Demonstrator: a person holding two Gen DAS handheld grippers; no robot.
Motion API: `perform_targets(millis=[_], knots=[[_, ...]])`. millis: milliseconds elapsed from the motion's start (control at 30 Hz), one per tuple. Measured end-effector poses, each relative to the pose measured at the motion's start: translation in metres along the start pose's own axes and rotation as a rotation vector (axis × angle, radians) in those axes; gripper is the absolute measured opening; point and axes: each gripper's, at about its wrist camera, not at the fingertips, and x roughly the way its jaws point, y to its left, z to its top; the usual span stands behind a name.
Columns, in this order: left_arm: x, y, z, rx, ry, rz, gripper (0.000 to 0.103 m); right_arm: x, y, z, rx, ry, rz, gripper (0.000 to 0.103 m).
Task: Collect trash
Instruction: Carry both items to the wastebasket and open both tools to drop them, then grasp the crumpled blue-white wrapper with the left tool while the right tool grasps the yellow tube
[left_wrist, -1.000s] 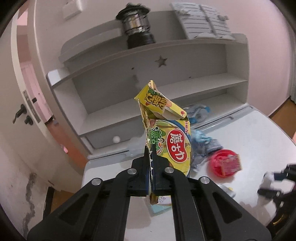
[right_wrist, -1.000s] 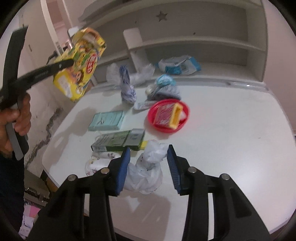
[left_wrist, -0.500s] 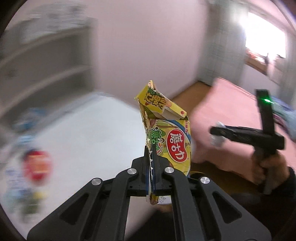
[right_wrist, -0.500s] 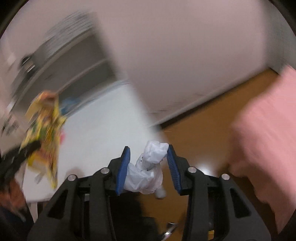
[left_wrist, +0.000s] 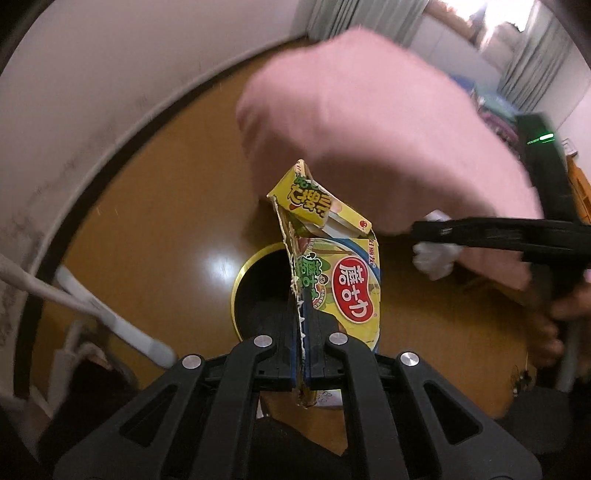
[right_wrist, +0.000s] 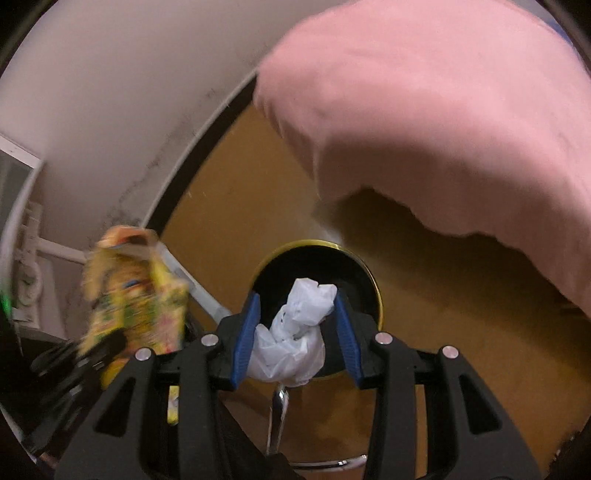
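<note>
Trash is in both our grippers: the left gripper (left_wrist: 303, 332) has its jaws pressed flat together on the edge of a torn yellow cardboard snack box (left_wrist: 332, 273) with a red oval label, and the right gripper (right_wrist: 297, 332) holds a crumpled white plastic bag (right_wrist: 295, 339) between its blue pads (right_wrist: 246, 332), the jaws set narrow around it.

A second ago we were over the white tabletop, with its shelves, red dish and scattered packets ahead of us; none of that is in view now. Both grippers have swung away from it and tipped downward, and we look at a glossy brown wooden floor (left_wrist: 155, 206) with a dark skirting board along the pale wall.

On that floor stands a round black bin with a gold rim (right_wrist: 317, 244). In the right wrist view the white bag hangs directly over the bin's open mouth. In the left wrist view the snack box hangs over the bin's right side and covers part of its rim (left_wrist: 255, 258).

A pink bedcover (right_wrist: 461, 122) fills the upper right of both views, its edge hanging near the bin. The grip on each piece looks unchanged from the earlier frames.
</note>
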Motion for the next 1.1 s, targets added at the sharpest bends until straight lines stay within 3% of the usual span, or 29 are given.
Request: perform_targets(millis=[167, 200, 233, 300, 333, 533, 600, 667, 700, 800, 900, 1033, 1100], knots=[[0.053, 0.011, 0.017, -0.021, 0.084, -0.047, 0.003, 0.016, -0.007, 0.006, -0.004, 0.036, 0.006, 0.041], [0.050, 0.010, 0.008, -0.023, 0.084, -0.059, 0.006, 0.019, -0.004, 0.009, -0.008, 0.043, 0.008, 0.041], [0.048, 0.004, 0.006, -0.023, 0.079, -0.064, 0.012, 0.023, -0.004, 0.012, -0.011, 0.050, 0.009, 0.041], [0.045, 0.003, 0.004, -0.018, 0.062, -0.061, 0.049, 0.033, -0.003, 0.014, -0.025, 0.068, 0.007, 0.042], [0.044, 0.001, 0.002, -0.017, 0.047, -0.057, 0.055, 0.034, -0.004, 0.012, -0.031, 0.076, 0.004, 0.042], [0.027, -0.007, -0.010, 0.025, 0.006, -0.015, 0.066, 0.053, 0.007, 0.009, -0.080, 0.133, 0.004, 0.043], [0.008, -0.014, -0.008, 0.034, -0.020, -0.002, 0.075, 0.051, 0.012, 0.009, -0.088, 0.130, 0.008, 0.048], [-0.008, -0.013, -0.011, 0.039, -0.044, 0.009, 0.080, 0.043, 0.020, 0.010, -0.109, 0.107, 0.010, 0.075], [-0.019, -0.014, -0.012, 0.043, -0.059, 0.015, 0.081, 0.036, 0.025, 0.011, -0.128, 0.085, 0.005, 0.078], [-0.058, -0.018, -0.012, 0.064, -0.112, 0.039, 0.084, 0.018, 0.041, 0.014, -0.189, 0.029, -0.042, 0.078], [-0.110, -0.018, -0.017, 0.064, -0.177, 0.080, 0.088, -0.020, 0.077, 0.015, -0.319, -0.100, -0.143, 0.078], [-0.190, 0.007, -0.036, 0.000, -0.246, 0.129, 0.090, -0.070, 0.137, 0.013, -0.427, -0.222, -0.077, 0.083], [-0.235, 0.033, -0.052, -0.045, -0.294, 0.214, 0.091, -0.092, 0.189, 0.004, -0.519, -0.267, 0.005, 0.086]])
